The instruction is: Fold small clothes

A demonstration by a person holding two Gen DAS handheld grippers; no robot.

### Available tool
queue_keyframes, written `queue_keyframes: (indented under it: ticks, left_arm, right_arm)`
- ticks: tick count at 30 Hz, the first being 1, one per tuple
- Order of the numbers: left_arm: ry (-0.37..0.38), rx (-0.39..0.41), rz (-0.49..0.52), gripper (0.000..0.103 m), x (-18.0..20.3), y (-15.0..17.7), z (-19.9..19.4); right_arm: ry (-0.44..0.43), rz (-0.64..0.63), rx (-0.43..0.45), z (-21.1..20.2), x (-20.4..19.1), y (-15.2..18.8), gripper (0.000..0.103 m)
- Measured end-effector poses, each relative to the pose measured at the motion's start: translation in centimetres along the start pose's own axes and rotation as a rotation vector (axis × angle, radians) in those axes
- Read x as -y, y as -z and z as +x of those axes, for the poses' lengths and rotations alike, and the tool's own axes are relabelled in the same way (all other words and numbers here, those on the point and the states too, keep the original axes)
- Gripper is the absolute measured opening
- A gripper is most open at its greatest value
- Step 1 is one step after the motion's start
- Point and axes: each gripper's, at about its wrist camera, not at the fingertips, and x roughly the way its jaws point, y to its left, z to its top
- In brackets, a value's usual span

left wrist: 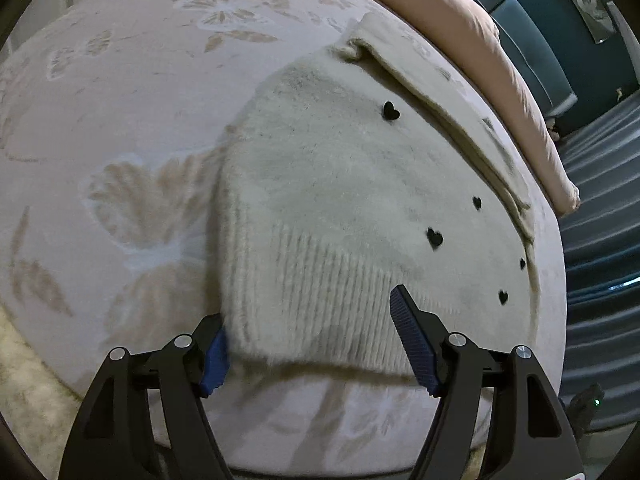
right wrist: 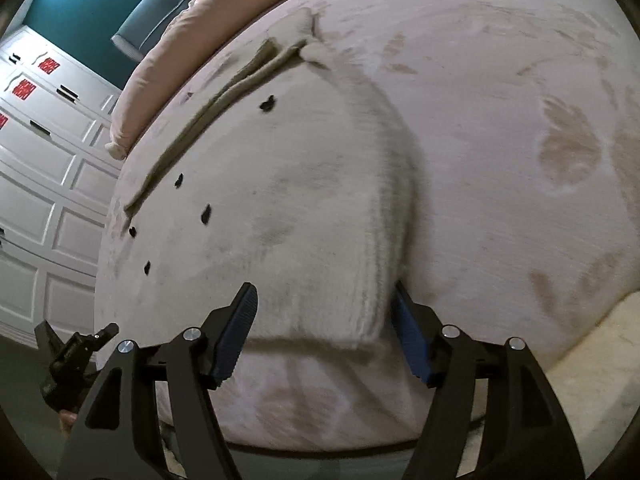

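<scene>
On the near edge of the bed (left wrist: 120,80), which wears a pale cover printed with tan butterflies: one small cream sweater (left wrist: 340,184), fuzzy knit, laid flat, ribbed hem nearest and reaching almost to the edge. Small black hearts (left wrist: 391,111) run along one side of it. A sleeve (left wrist: 440,92) lies folded along the far side, toward the pink duvet (left wrist: 500,52) by the bed's far edge.

Left gripper (left wrist: 316,344): fingers spread wide, straddling one hem corner; pads clear of the cloth, nothing held.
Right gripper (right wrist: 324,336): likewise spread wide about the other hem corner, nothing held.

Handling, as judged: light, soft and limp; will sag and drape when lifted, and the fluffy pile may slip in a shallow pinch. Not fragile. Best hold: the ribbed hem corners, where the knit is denser, one per gripper, both layers caught well inside the pads.
</scene>
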Motion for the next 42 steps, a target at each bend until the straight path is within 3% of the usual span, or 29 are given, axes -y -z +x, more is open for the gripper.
queue_keyframes:
  ticks: [2,3,4,5,6,8,13,17,19,22,27,31,33,34,37,40,42]
  left_arm:
    - [-0.006,0.01,-0.001,0.062,0.3,-0.4,0.1]
    - [-0.005,0.008,0.001,0.038,0.4,-0.7,0.1]
    - [0.004,-0.007,0.007,0.011,0.5,-0.9,0.2]
    - [0.019,-0.025,0.013,0.004,0.5,-1.2,0.0]
    - [0.028,-0.022,0.016,0.005,0.6,-1.2,-0.5]
    - [0.036,0.009,0.047,0.004,0.8,-1.2,-2.2]
    - [0.064,0.041,0.124,0.003,1.9,0.2,-6.3]
    - [0.061,0.031,0.168,0.003,2.1,2.5,-8.5]
    - [0.041,0.003,0.19,0.002,1.8,4.4,-9.4]
    - [0.02,-0.058,0.218,0.002,0.7,7.5,-10.9]
    - [-0.034,-0.193,0.248,0.002,-1.7,14.1,-14.4]
    - [-0.043,-0.178,0.229,0.003,-1.7,15.8,-17.3]
    - [-0.038,-0.111,0.254,0.003,-0.3,14.1,-18.0]
    - [-0.001,-0.061,0.271,0.003,0.9,12.0,-18.0]
    - [0.078,0.055,0.339,0.003,4.9,6.2,-16.9]
    - [0.091,0.266,0.453,0.004,11.6,-1.9,-14.5]
    - [0.062,0.378,0.437,0.01,14.4,-5.7,-12.7]
  right_arm:
    - [-0.028,0.006,0.0,0.3,-0.7,-0.4,0.053]
    - [-0.024,-0.001,0.0,0.3,-1.0,-0.5,0.048]
    - [0.001,-0.017,0.006,0.2,-1.5,-0.6,0.032]
    - [0.01,-0.025,0.01,-0.1,-1.8,-0.6,0.015]
    - [0.002,-0.033,0.015,-0.6,-2.0,-0.5,0.008]
    - [-0.004,-0.046,0.052,-2.0,-2.4,-0.5,0.006]
    - [-0.013,-0.099,0.104,-5.8,-2.8,0.1,0.004]
    - [0.013,-0.17,0.076,-7.8,-2.3,2.0,0.004]
    - [0.036,-0.214,0.034,-8.6,-1.9,3.4,0.004]
    - [0.094,-0.308,-0.089,-10.1,-0.5,6.9,0.004]
    - [0.116,-0.376,-0.288,-13.7,1.1,12.0,0.004]
    - [0.093,-0.365,-0.363,-15.6,1.1,13.3,0.004]
    - [0.066,-0.365,-0.298,-16.1,0.2,10.9,0.004]
    - [0.051,-0.358,-0.256,-16.1,0.0,9.3,0.004]
    - [-0.018,-0.332,-0.012,-14.8,-2.1,0.2,0.004]
    - [-0.073,-0.28,0.147,-11.3,-4.6,-8.6,0.005]
    - [-0.118,-0.188,0.234,-9.2,-5.1,-13.4,0.01]
